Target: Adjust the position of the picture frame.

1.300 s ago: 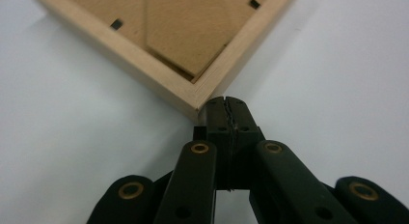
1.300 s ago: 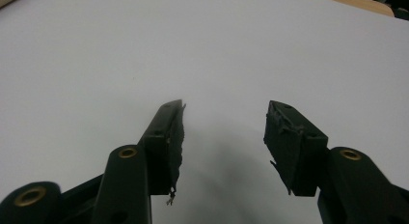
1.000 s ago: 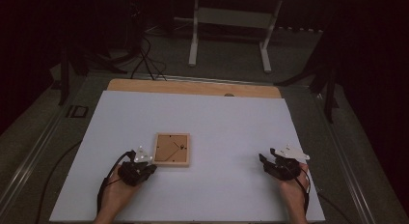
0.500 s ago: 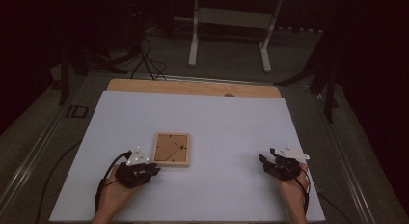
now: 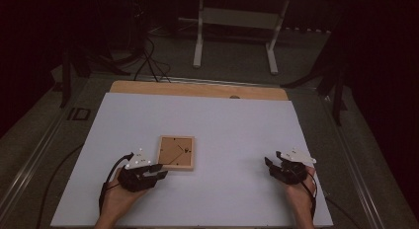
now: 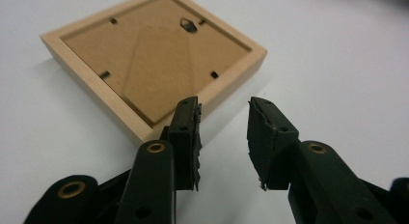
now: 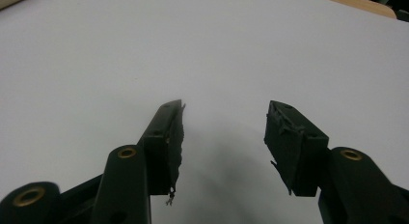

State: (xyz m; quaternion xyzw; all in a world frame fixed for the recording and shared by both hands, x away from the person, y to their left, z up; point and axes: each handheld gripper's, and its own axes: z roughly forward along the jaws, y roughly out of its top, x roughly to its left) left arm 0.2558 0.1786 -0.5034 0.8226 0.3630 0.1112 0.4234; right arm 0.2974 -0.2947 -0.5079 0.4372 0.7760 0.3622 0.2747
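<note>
A small wooden picture frame (image 5: 176,152) lies back-side up on the white table (image 5: 237,120), left of centre, its cardboard backing and hanger clip showing; it rests flat and square. The left gripper (image 5: 159,171) sits just beside the frame's near right corner, low over the table; in the left gripper view its jaws stand apart with nothing between them, the frame's corner (image 6: 144,132) just ahead of the left pad (image 6: 192,137); those jaws have just been opening. The right gripper (image 5: 271,165) rests well apart at the right side of the table, jaws open and empty over bare surface (image 7: 217,50).

Judgement on the step in hand: the left gripper appears to be lining up on the frame's edge. To do it well, the jaws should widen enough to clear the wooden rim, then come in level so one pad goes over the top face and the other under or against the side; a corner bite would likely let the frame pivot, so a hold along the middle of an edge looks safer; the frame is light and may slide on the smooth table if nudged.

Against the earlier high view: the left hand has drawn slightly back and down from the frame's left edge toward its near corner; the frame has kept its place; the right hand has not shifted.
</note>
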